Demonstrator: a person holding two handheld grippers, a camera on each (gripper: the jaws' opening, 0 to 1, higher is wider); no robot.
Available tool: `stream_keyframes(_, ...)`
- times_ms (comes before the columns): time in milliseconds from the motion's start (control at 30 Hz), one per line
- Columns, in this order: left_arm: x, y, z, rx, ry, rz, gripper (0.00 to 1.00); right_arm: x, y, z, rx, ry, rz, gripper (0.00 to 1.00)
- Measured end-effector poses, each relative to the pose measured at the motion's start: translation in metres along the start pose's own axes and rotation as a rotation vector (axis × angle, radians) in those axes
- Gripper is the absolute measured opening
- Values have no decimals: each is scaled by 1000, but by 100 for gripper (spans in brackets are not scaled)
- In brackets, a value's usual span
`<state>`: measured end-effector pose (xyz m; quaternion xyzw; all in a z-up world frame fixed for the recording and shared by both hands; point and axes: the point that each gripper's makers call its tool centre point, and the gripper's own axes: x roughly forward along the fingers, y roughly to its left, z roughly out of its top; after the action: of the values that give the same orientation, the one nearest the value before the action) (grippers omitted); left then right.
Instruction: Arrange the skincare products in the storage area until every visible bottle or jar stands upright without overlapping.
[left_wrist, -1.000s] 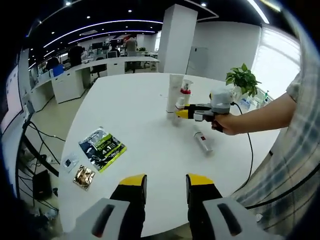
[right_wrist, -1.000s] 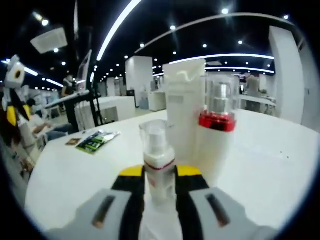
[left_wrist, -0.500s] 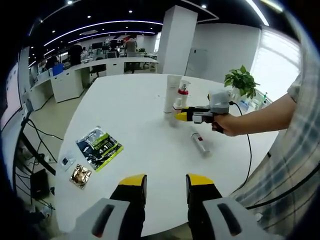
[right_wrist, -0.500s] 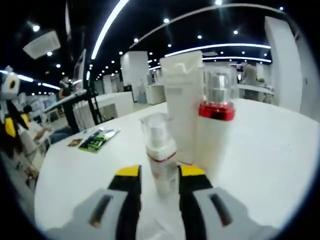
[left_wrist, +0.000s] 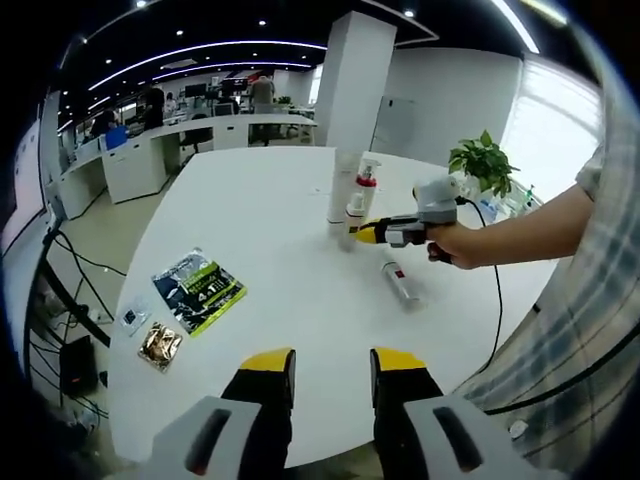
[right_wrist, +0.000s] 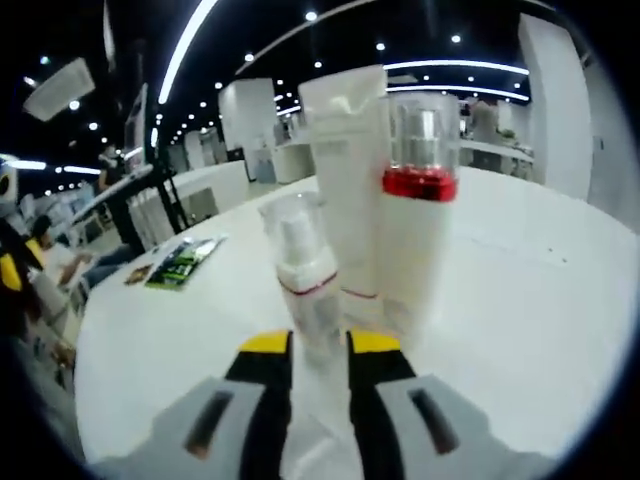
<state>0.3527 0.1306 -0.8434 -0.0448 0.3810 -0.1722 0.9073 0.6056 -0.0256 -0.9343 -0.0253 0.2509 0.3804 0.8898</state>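
A small white pump bottle (right_wrist: 305, 290) with a clear cap stands between my right gripper's (right_wrist: 318, 345) jaws, leaning slightly left. The jaws are shut on its lower body. Just behind it are a tall white tube (right_wrist: 345, 190) and a white pump bottle with a red collar (right_wrist: 418, 230), both upright. In the left gripper view the same group, tube (left_wrist: 343, 182) and red-collared bottle (left_wrist: 367, 188), stands at mid-table with the right gripper (left_wrist: 366, 232) at it, held by a person's hand. Another white bottle (left_wrist: 399, 283) lies on its side nearby. My left gripper (left_wrist: 331, 365) is open over the near table edge, holding nothing.
The round white table (left_wrist: 280, 200) carries a green-black packet (left_wrist: 198, 290), a gold sachet (left_wrist: 160, 345) and a small dark sachet (left_wrist: 133, 319) at its left. A potted plant (left_wrist: 485, 160) stands far right. A cable (left_wrist: 497, 300) trails from the right gripper.
The right jaws, spread wider around the small bottle half a second ago, have narrowed onto it again. The left gripper has stayed in place.
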Motion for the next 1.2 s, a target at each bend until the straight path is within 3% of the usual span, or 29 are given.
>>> stream_keyframes(333, -2, 2, -3, -9, -6, 5, 30, 2, 3, -5, 60, 50, -10, 15)
stream_keyframes(867, -9, 11, -8, -21, -7, 22, 29, 11, -3, 6, 26, 54, -21, 12)
stream_keyframes(1200, -6, 5, -8, -23, -14, 10, 30, 11, -11, 8, 21, 59, -25, 12)
